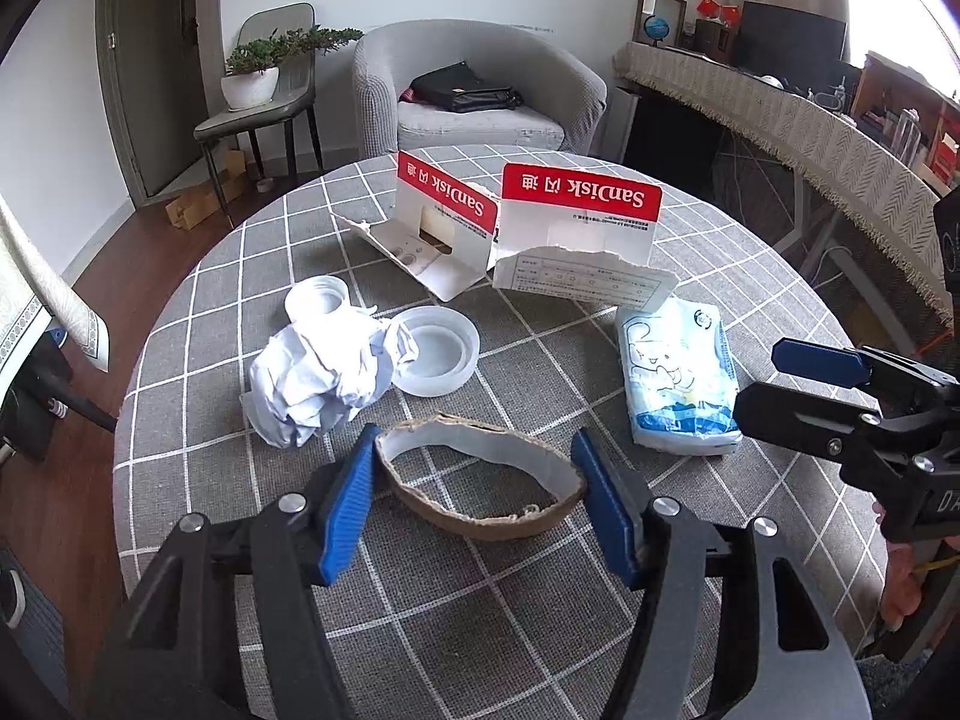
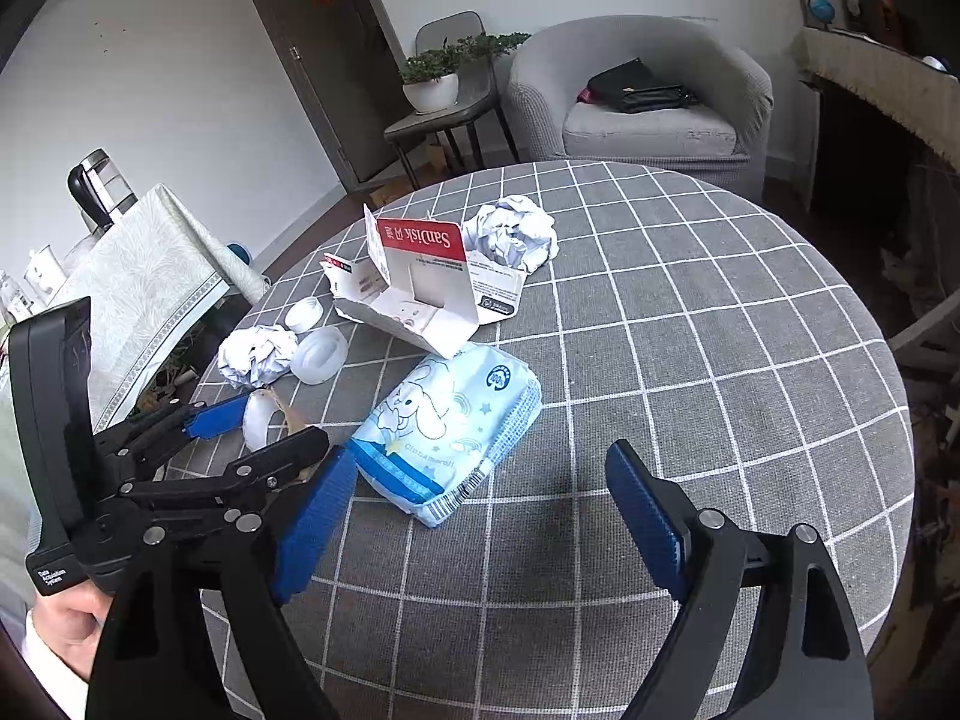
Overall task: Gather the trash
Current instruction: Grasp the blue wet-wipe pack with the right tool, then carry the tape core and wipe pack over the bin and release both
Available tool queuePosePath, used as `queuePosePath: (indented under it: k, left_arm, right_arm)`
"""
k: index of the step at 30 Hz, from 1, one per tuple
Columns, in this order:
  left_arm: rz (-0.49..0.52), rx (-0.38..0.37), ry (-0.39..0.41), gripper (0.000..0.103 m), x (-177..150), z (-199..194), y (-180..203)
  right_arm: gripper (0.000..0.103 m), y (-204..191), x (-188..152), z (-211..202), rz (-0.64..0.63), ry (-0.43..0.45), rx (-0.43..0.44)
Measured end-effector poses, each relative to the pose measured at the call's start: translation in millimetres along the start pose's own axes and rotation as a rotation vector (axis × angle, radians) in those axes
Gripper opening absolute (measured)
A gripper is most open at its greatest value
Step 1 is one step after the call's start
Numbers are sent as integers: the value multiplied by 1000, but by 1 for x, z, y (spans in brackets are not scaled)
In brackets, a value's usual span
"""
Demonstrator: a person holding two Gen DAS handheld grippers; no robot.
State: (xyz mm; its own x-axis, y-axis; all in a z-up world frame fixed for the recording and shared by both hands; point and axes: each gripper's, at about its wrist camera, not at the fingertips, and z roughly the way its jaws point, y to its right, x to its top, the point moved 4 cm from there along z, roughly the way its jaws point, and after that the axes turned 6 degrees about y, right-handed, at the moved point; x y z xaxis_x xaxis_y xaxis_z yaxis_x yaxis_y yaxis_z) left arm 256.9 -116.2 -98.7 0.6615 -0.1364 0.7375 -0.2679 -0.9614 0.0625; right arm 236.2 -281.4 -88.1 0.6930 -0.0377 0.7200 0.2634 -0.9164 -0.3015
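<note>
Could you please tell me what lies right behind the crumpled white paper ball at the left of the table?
Behind the crumpled white paper ball stand a small white plastic cap and a translucent round plastic lid. The ball covers part of each.

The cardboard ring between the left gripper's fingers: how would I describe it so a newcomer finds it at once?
Start at the round table with the grey checked cloth and go to its near edge. There, between the blue pads of the left gripper, lies a squashed cardboard ring. It is the only brown, hollow loop; the crumpled paper and plastic lid behind it are white.
</note>
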Motion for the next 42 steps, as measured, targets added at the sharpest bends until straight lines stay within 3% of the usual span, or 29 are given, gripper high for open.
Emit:
queuePosePath:
  k: [7,18,24,32,34,38,42]
  left_arm:
    - [-24,-36,31,66,1,-16,-8]
    - [-26,-51,37,66,-7,-31,-25]
    - [-40,-49,52,67,-9,-45,-43]
    - [-76,-49,80,67,-9,-62,-61]
    - [-80,-43,83,67,-10,-64,-66]
    - [-97,-29,88,67,-13,-70,-79]
    - [-111,-20,96,67,-16,-76,-92]
  right_arm:
    - [87,-15,3,10,-16,-14,7]
    - [88,-28,8,35,-45,-46,-57]
    - [87,-48,5,47,-135,-70,-96]
    - [70,-74,1,56,-240,-92,-95]
    - [56,-77,1,57,-252,-93,-93]
    - [52,-76,4,55,-228,-97,-89]
    - [51,-74,8,43,-219,-79,-138]
